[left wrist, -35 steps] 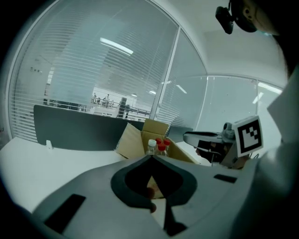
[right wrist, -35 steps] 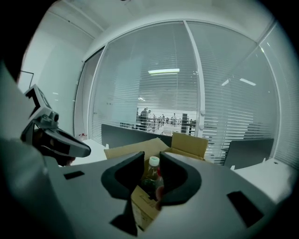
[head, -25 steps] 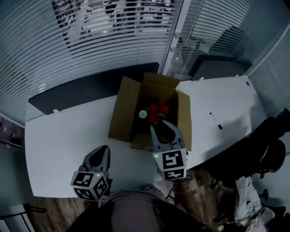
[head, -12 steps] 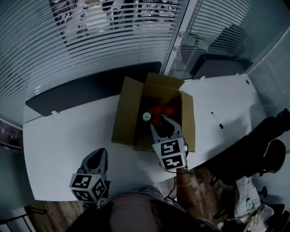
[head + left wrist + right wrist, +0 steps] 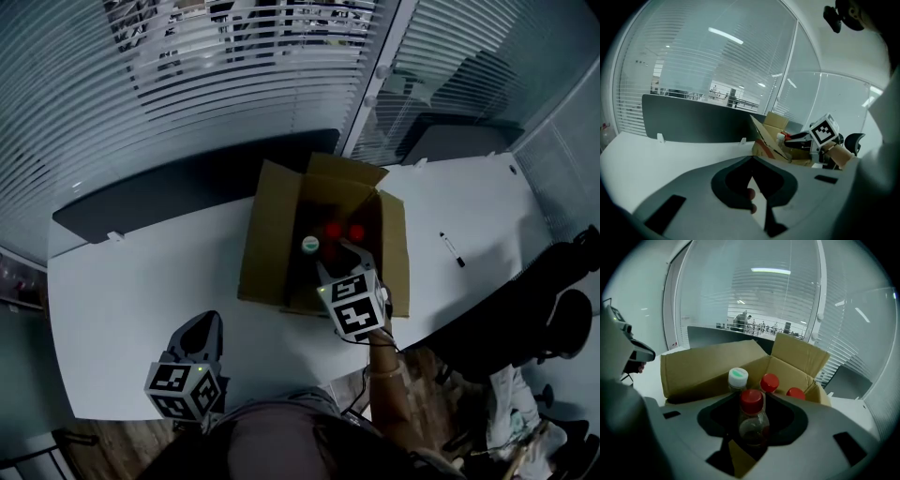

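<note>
Starting big: the white table (image 5: 122,309) is spreading out under both grippers, and a dark partition panel (image 5: 187,178) is running along its far edge, well beyond all the fingers. An open cardboard box (image 5: 267,234) is sitting on the table with its flaps standing up. It is lying ahead of the left fingers and well off to their right, and it is enclosing the tips of the right fingers. The right gripper (image 5: 352,251) is reaching in over the box's near wall. Its fingers are standing apart with a red-capped bottle (image 5: 752,420) upright between them; can't tell whether the pads are touching it. The left gripper (image 5: 202,325) is hovering over the table's near edge, fingers pressing together tip to tip, holding nothing, bare table ahead of them. A white-capped bottle (image 5: 738,377) is standing just beyond the right fingers, slightly left. Two more red caps (image 5: 769,382) are showing beyond the right fingers, slightly right, inside the box. A black marker (image 5: 451,249) is lying on the table well to the right of the right fingers.
</note>
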Available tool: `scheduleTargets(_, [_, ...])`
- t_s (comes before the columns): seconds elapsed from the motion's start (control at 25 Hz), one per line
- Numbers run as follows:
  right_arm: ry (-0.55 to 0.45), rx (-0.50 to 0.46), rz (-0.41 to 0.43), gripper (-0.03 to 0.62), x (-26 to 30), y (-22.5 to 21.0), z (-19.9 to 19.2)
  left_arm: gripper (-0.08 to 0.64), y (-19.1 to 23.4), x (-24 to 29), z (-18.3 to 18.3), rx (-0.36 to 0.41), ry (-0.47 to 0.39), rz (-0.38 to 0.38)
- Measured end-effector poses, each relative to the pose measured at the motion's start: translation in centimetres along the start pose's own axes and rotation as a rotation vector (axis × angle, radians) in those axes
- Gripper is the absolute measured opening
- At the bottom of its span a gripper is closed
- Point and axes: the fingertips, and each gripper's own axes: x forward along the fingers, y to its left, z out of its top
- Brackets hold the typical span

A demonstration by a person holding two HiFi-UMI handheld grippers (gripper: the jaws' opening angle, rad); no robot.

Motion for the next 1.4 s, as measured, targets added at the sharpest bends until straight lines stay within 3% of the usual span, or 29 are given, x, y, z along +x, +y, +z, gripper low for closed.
scheduleTargets(0.12, [0.038,0.007,0.02,0.164,0.5,0.1,-0.5,0.009,0.3,0.0,-0.2,-0.007,0.007,0.0])
scheduleTargets(0.32, [0.086,-0.03,-0.02,0.164,0.4,-0.3,-1.0,0.009,0.0,-0.2,0.1,-0.011,0.043,0.001])
scheduleTargets(0.48, [0.082,-0.036,-0.027,0.163,-0.2,-0.6,-1.0,0.009,-0.1,-0.1,0.2,-0.007,0.014,0.005])
scheduleTargets(1.16, [-0.098,0.029,-0.062,0.163,-5.7,-2.0,0.6,0.009,-3.6,-2.9,-0.6,0.01,-0.063,0.007])
scheduleTargets(1.4, [-0.199,0.071,-0.032,0.163,-8.4,-2.5,2.2,0.009,-4.8,-3.5,-0.7,0.011,-0.077,0.017])
